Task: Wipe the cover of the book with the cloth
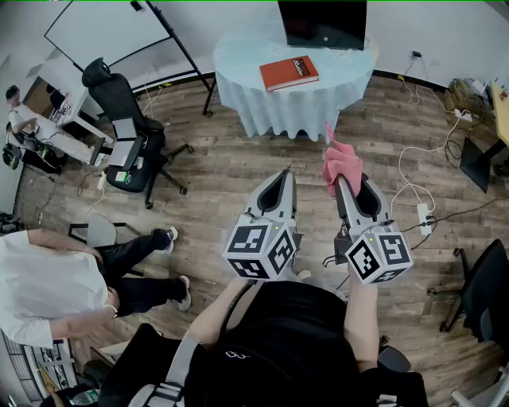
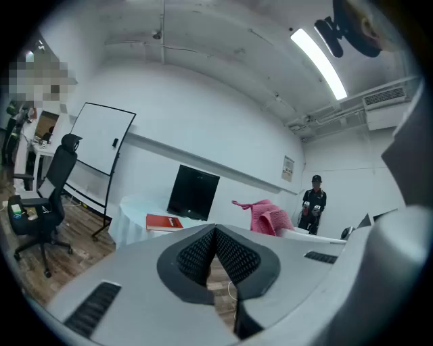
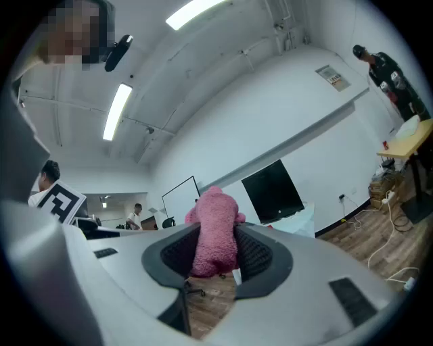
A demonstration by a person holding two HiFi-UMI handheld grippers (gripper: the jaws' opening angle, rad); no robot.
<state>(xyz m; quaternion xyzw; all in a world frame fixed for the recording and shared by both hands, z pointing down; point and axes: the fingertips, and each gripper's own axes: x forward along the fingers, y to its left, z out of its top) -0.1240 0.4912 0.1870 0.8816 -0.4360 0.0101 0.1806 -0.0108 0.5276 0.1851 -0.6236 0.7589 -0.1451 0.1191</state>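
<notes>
Pale-blue draped table (image 1: 270, 107) stands well ahead of us. We note the red book (image 1: 289, 72) lying flat on it, near the front edge, untouched. Left gripper (image 1: 283, 176) is pressed together on nothing. Right gripper (image 1: 343, 181) pinches the pink cloth (image 1: 340, 161). Both hang over bare floor. We judge wiping not yet begun: approach and all strokes are left.

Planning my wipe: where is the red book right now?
Head view, top centre: the red book lies on the round pale-clothed table, beside the black monitor.
</notes>
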